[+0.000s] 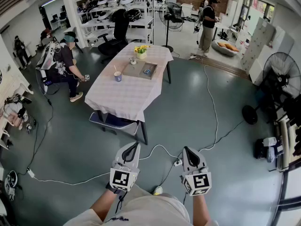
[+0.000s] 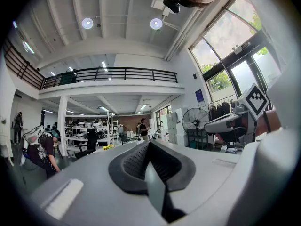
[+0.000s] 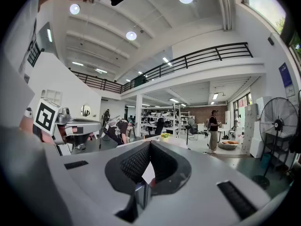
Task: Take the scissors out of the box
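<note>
Far ahead in the head view stands a table [image 1: 123,98] under a pale checked cloth. On it lies a flat brown box [image 1: 137,70] with something small and blue, likely the scissors [image 1: 147,71], inside. My left gripper [image 1: 136,146] and right gripper [image 1: 186,150] are held low near my body, well short of the table, both pointing toward it. In the left gripper view the left gripper [image 2: 149,143] has its jaws together with nothing between them. The right gripper [image 3: 150,144] looks the same in its own view. The table is only a sliver beyond the jaws.
A cup [image 1: 117,76] and yellow flowers [image 1: 140,50] also stand on the table. White cables [image 1: 210,102] trail over the floor between me and it. A blue bench [image 1: 113,121] sits under the near edge. Standing fans [image 1: 277,86] are at the right, and people are at the left and back.
</note>
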`<state>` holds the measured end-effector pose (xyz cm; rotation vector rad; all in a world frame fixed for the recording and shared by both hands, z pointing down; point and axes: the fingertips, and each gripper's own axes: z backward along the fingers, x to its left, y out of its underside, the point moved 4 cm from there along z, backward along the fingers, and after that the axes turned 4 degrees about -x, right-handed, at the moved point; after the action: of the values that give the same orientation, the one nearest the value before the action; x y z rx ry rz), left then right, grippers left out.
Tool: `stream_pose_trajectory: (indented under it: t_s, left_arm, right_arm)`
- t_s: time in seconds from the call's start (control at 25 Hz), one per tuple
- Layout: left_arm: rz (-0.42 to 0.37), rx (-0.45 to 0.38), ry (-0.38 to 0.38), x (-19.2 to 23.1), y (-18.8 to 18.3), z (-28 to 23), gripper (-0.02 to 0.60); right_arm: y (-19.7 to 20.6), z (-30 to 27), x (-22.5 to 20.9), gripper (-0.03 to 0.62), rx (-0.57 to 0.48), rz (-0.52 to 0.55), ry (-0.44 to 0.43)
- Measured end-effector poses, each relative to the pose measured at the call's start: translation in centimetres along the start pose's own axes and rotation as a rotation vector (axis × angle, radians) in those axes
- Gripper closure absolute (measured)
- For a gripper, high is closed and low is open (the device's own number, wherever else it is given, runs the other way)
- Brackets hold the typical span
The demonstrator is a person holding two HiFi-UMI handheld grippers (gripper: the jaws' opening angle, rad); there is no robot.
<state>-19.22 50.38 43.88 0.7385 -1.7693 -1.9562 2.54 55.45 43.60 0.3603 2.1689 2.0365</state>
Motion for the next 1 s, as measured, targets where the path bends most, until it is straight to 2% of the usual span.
stream_pose_trajectory:
  t_s: [0.16,0.32,0.6,1.0]
  left_arm:
    - [0.002,-0.001,0.010,-0.3,-0.3,-0.8,0.578]
    - [-0.032,-0.018,0.010,-0.8,-0.8,-1.4,0.578]
    - [-0.050,0.007,-0.029,-0.9,-0.9,-0.8,0.578]
    - [-0.062,0.038,-0.023,-1.3,-0.4,-0.5,0.577]
  right_arm:
    - [-0.6,-0.6,-0.3,0.591,-0.018,0.001,-0.009]
    - [-1.1,-1.3,0.0,0.591,-0.048,0.003,-0.023]
    - [-0.9,-1.2,0.0,0.591,-0.052,-0.027,-0.049]
    - [-1.4,-0.3,-0.6,0.591,-0.112,-0.050,-0.059]
